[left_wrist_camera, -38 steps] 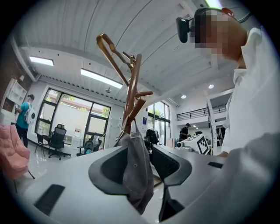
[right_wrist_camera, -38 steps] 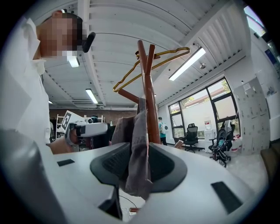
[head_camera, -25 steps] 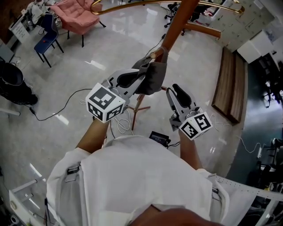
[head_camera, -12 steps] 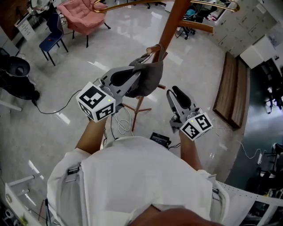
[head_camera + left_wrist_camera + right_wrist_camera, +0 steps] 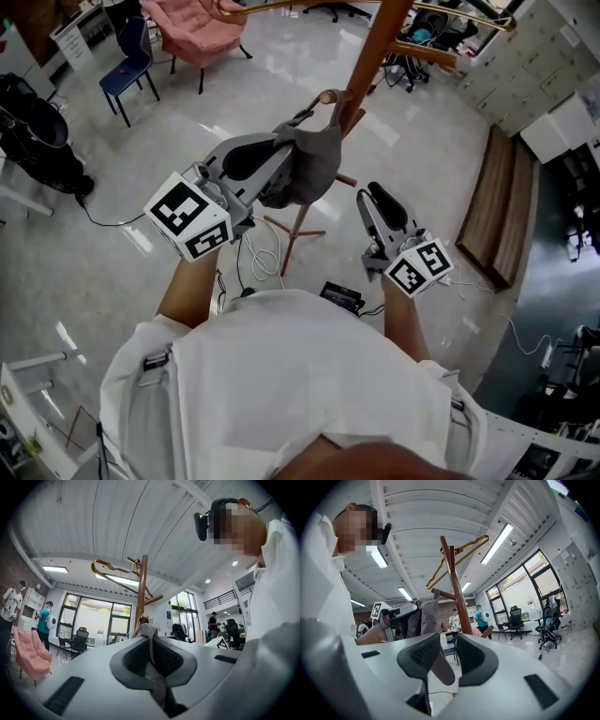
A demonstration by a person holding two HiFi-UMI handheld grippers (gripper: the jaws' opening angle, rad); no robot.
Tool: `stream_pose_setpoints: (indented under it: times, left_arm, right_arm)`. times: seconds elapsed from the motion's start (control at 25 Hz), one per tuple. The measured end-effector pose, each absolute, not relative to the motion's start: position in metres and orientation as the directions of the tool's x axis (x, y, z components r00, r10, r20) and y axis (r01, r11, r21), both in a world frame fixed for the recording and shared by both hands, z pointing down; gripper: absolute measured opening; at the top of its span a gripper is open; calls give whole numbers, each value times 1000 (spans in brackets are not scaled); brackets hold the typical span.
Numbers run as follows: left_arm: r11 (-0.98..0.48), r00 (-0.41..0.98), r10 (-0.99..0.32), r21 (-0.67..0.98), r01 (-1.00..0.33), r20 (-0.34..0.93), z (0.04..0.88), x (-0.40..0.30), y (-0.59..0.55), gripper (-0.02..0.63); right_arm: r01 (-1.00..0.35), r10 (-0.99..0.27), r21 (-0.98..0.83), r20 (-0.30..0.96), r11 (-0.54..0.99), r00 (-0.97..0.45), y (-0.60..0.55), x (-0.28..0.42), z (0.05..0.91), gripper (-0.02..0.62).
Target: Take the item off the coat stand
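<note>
A grey cloth item (image 5: 309, 169) hangs by its top from a short peg (image 5: 328, 97) of the wooden coat stand (image 5: 375, 56). My left gripper (image 5: 302, 133) is shut on the cloth just below the peg. In the left gripper view the fabric (image 5: 146, 631) is pinched between the pads of the left gripper (image 5: 149, 635), with the stand (image 5: 140, 588) behind. My right gripper (image 5: 370, 195) stands open to the right of the item, apart from it. Its jaws have just been closing a little, with nothing between them. The right gripper view shows the right gripper (image 5: 449, 641), the cloth (image 5: 424, 616) and the stand (image 5: 457, 588).
A golden wire hanger (image 5: 450, 11) rests on the stand's top. The stand's legs (image 5: 300, 225) spread on the glossy floor, with a white cable (image 5: 262, 258) and a black device (image 5: 339, 295) beside them. A pink armchair (image 5: 192, 19), a blue chair (image 5: 127, 66) and a wooden bench (image 5: 487, 225) stand further off.
My left gripper has risen with the grey item and its marker cube has shifted left in the head view. The right gripper has stayed in place.
</note>
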State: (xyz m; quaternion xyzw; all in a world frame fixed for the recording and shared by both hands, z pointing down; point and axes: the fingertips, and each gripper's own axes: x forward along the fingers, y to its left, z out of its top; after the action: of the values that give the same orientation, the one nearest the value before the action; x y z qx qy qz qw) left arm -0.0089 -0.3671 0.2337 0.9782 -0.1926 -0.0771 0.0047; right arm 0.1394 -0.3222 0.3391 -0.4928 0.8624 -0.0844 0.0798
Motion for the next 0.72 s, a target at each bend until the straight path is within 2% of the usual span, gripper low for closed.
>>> stream_pose_setpoints:
  times: [0.32, 0.72]
  left_arm:
    - [-888, 869, -452, 8, -460, -203, 216, -23, -324, 23]
    - [-825, 811, -561, 40, -563, -168, 243, -57, -290, 23]
  right_arm:
    - [-802, -833, -249, -41, 543, -552, -293, 148, 351, 115]
    - [-753, -790, -279, -37, 596, -612, -272, 129, 366, 97]
